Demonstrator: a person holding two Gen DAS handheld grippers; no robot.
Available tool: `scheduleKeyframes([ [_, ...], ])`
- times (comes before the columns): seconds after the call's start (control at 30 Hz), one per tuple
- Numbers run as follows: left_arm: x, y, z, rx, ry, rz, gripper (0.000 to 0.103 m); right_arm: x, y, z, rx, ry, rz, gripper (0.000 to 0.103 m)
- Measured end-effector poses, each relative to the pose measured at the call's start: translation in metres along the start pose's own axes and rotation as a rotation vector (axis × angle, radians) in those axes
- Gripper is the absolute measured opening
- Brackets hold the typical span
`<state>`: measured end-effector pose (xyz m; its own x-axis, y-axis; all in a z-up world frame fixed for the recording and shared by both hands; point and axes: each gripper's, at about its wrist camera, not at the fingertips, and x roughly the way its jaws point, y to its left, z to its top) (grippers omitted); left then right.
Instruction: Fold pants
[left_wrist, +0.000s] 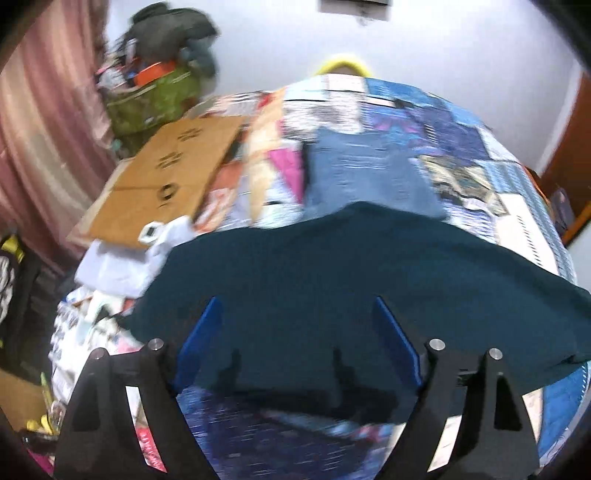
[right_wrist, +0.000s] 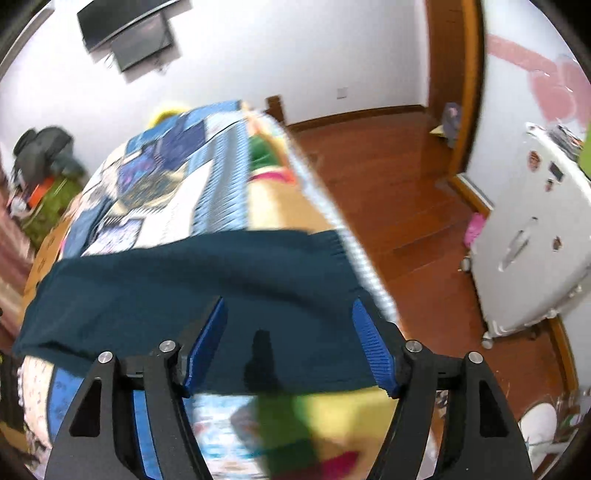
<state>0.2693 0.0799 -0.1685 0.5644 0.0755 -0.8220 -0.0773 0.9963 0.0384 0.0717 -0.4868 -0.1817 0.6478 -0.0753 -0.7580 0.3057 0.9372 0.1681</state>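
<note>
Dark teal pants (left_wrist: 332, 280) spread flat across lower middle of left wrist frame, lying on patchwork-print bed cover (left_wrist: 369, 122); same pants (right_wrist: 192, 288) across lower centre of right wrist frame, right end reaching bed edge. Both views motion-blurred.

Left gripper (left_wrist: 299, 314) at bottom centre, jaws wide apart, blue pads (left_wrist: 199, 347) on either side of pants' near edge, nothing held. Contact with cloth: cannot tell.

Right gripper (right_wrist: 288, 310) at bottom centre, jaws wide apart, blue pads (right_wrist: 373, 347) over near hem of pants, nothing clamped. Touching or just above: cannot tell.

Folded blue denim piece (left_wrist: 369, 173) on bed just beyond pants, centre of left frame. Flat cardboard sheet (left_wrist: 162, 177) left of centre, partly on bed. White cloth or bag (left_wrist: 122, 266) at lower left beside pants' left end. Green bag with clutter (left_wrist: 155, 96) upper left, dark garment heap on top. Pink curtain (left_wrist: 40, 122) along left edge.

Right frame: wooden floor (right_wrist: 399, 177) right of bed, white appliance on casters (right_wrist: 532, 236) at right edge, dark screen (right_wrist: 129, 33) on wall upper left, wooden door frame (right_wrist: 469, 85) upper right.
</note>
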Motion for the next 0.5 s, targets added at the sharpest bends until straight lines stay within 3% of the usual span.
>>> scheduleKeyframes([
  [0.23,0.023,-0.105,0.012,0.170,0.029,-0.059,0.085,0.036,-0.026,0.026,0.050,0.022,0.073,0.067],
  [0.4,0.042,-0.146,0.005,0.250,0.066,-0.068,0.085,0.070,-0.028,0.039,0.050,0.071,0.127,0.067],
  [0.5,0.052,-0.158,0.000,0.277,0.090,-0.066,0.085,0.090,-0.028,0.036,0.048,0.142,0.172,0.055],
])
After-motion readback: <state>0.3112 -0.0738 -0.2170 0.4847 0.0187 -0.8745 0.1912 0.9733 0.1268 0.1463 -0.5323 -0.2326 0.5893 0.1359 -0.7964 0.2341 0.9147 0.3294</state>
